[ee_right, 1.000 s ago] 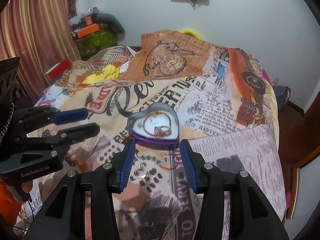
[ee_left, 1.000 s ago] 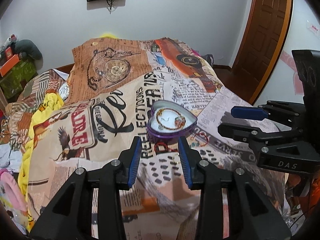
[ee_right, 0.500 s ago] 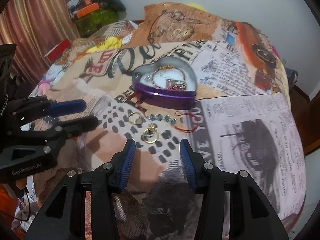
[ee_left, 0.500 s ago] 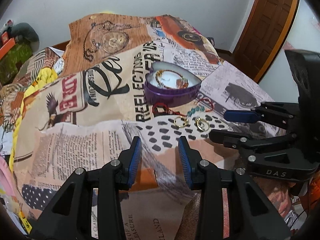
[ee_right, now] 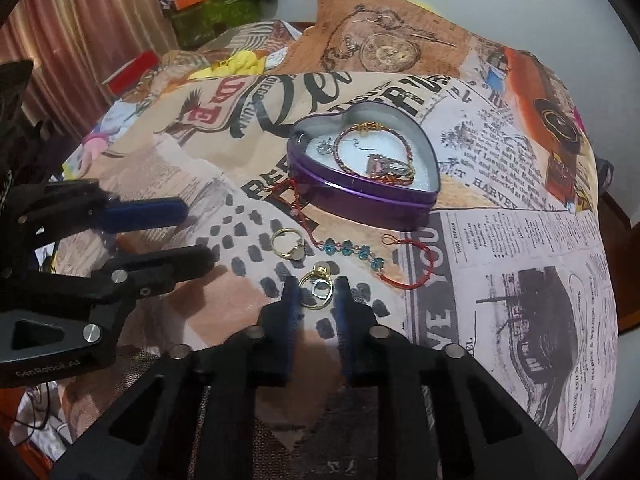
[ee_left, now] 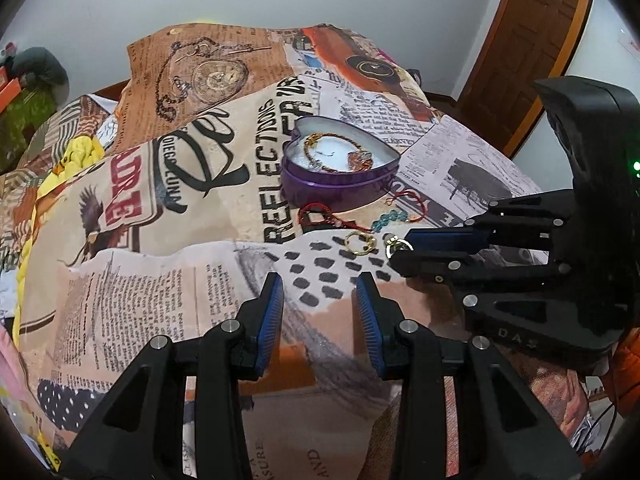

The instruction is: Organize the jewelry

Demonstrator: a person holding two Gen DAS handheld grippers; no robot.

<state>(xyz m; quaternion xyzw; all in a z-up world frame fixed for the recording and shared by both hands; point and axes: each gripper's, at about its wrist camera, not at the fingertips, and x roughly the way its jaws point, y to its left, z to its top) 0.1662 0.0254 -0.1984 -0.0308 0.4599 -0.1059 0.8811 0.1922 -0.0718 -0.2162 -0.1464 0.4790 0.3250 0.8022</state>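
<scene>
A purple heart-shaped tin (ee_right: 362,194) (ee_left: 340,184) stands open on the printed bedspread and holds a braided bracelet (ee_right: 374,152) and a stone ring (ee_right: 386,164). In front of it lie a red cord bracelet with blue beads (ee_right: 352,250), a gold ring (ee_right: 287,243) (ee_left: 360,242) and a gold ring cluster (ee_right: 317,287). My right gripper (ee_right: 315,292) is low over the bed, its jaws partly closed on either side of the ring cluster without gripping it. My left gripper (ee_left: 319,294) is open and empty, short of the jewelry.
The bedspread (ee_left: 160,240) covers a bed with rumpled folds. A yellow cloth (ee_left: 80,152) lies at the left. A green box and clutter (ee_right: 212,12) sit by a curtain. A wooden door (ee_left: 532,48) stands at the right.
Both grippers have dropped lower and come forward toward the loose jewelry. The right gripper's jaws have narrowed and now flank the gold ring cluster.
</scene>
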